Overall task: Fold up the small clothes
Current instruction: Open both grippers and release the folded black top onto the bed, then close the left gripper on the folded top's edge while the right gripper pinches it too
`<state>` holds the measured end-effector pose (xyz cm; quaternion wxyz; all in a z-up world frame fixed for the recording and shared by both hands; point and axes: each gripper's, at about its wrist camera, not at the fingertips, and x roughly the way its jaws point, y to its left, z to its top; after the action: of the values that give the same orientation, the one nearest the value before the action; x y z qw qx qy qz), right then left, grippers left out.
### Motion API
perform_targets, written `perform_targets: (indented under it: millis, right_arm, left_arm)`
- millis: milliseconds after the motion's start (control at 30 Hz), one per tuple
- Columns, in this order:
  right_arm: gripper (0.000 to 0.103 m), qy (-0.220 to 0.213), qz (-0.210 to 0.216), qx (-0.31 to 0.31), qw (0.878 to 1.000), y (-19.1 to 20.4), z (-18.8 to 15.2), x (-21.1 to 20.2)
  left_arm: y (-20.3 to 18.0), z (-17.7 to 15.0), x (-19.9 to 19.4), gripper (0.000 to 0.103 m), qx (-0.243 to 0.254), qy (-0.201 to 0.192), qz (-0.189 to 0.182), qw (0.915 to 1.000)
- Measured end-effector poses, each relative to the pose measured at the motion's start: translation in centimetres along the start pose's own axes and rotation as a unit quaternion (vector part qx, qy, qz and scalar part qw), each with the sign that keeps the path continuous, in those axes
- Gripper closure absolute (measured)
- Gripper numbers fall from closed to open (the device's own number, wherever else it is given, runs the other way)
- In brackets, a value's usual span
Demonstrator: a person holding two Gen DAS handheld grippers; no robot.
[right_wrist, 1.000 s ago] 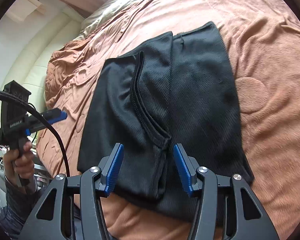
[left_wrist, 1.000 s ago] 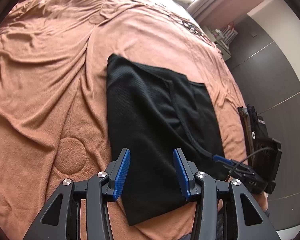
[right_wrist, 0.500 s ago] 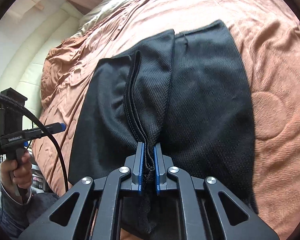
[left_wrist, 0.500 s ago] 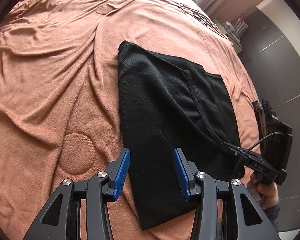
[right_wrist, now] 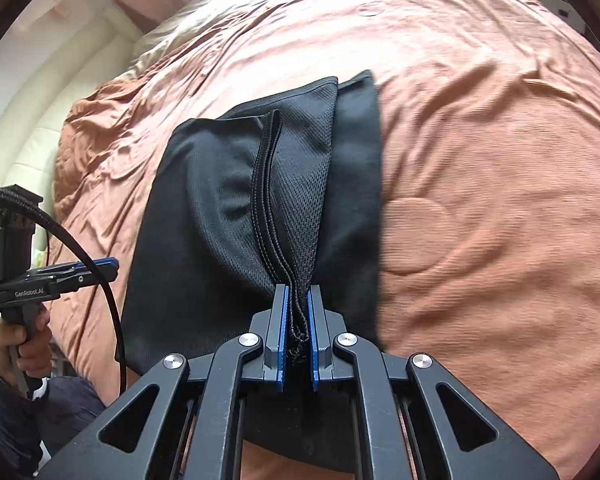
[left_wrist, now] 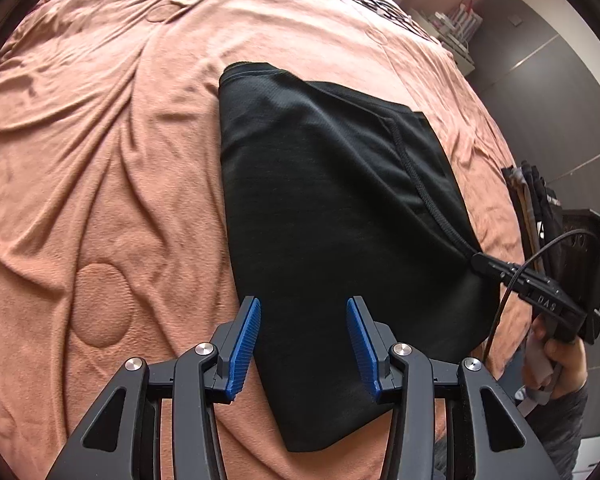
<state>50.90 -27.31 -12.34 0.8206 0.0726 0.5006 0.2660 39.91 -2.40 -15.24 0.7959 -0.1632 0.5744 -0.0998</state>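
In the right wrist view, the right gripper (right_wrist: 298, 320) was clenched on the stitched hem of the black mesh garment (right_wrist: 236, 216), a bunch of seam pinched between its blue pads (right_wrist: 283, 336) and drawn up into a ridge. Its jaws had just been closing, with that hem between them. The garment itself lay partly folded on the salmon-pink bedspread (right_wrist: 480, 152), one layer lapped over another.

The left gripper (left_wrist: 303, 346) hovered with its blue pads (left_wrist: 244, 344) parted over the garment's near edge, gripping nothing; black cloth showed in the gap between them. To the left of the garment a round quilted patch (left_wrist: 102, 306) marked the bedspread.

Off to the side, a hand (right_wrist: 18, 350) gripped the left tool's handle, whose body read "GenRobot.AI" (right_wrist: 29, 292). On the right tool, seen from the left wrist, the letters "DAS" (left_wrist: 547, 303) could be read. Farther off, a pale padded headboard (right_wrist: 48, 120) rose behind the bed, and a grey panelled wall (left_wrist: 560, 80) stood beyond.
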Motion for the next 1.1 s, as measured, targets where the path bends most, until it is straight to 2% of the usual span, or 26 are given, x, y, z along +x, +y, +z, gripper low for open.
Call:
perform_targets:
  millis: [367, 500, 567, 600, 633, 700, 733, 867, 1033, 1067, 1100]
  right_arm:
    - [0.098, -0.009, -0.038, -0.008, 0.999, 0.7, -0.7, -1.4]
    - [0.096, -0.027, -0.037, -0.005, 0.999, 1.2, -0.8, -1.9]
    - [0.093, -0.021, -0.031, 0.004, 0.999, 1.0, -0.9, -1.8]
    - [0.087, -0.015, -0.031, 0.009, 0.999, 1.0, -1.1, -1.7]
    - [0.072, -0.013, -0.030, 0.009, 0.999, 0.9, -1.2, -1.8]
    - [0.051, -0.014, -0.028, 0.008, 0.999, 0.8, -1.5, -1.9]
    - [0.049, -0.016, -0.022, 0.006, 1.000, 0.8, -1.8, -2.0]
    - [0.049, -0.007, -0.012, 0.010, 1.000, -0.4, -2.3, -2.3]
    - [0.050, 0.018, -0.004, 0.042, 0.999, -1.8, -3.1, -1.6]
    - [0.051, 0.020, -0.002, 0.045, 0.999, -2.0, -3.3, -1.5]
    - [0.059, 0.021, 0.001, 0.047, 0.999, -2.1, -3.6, -1.4]
  left_arm:
    - [-0.3, -0.3, 2.1, 0.056, -0.004, 0.015, -0.004, 0.9999]
    - [0.5, -0.7, 2.6, 0.057, -0.013, 0.020, -0.001, 0.9997]
    - [0.7, -0.9, 2.7, 0.058, -0.019, 0.025, -0.001, 0.9995]
    - [1.3, -1.1, 2.6, 0.060, -0.021, 0.029, -0.001, 0.9994]
    - [1.4, -1.3, 2.6, 0.060, -0.022, 0.031, -0.002, 0.9993]
    - [1.5, -1.6, 2.7, 0.062, -0.024, 0.038, -0.005, 0.9990]
    - [1.6, -1.8, 2.8, 0.063, -0.025, 0.041, -0.009, 0.9988]
    - [2.0, -2.6, 3.3, 0.073, -0.041, 0.060, -0.011, 0.9973]
    - [1.9, -3.5, 3.2, 0.076, -0.048, 0.080, -0.024, 0.9954]
    - [1.7, -3.9, 3.2, 0.079, -0.046, 0.085, -0.026, 0.9950]
    - [1.5, -4.1, 3.3, 0.083, -0.041, 0.089, -0.025, 0.9949]
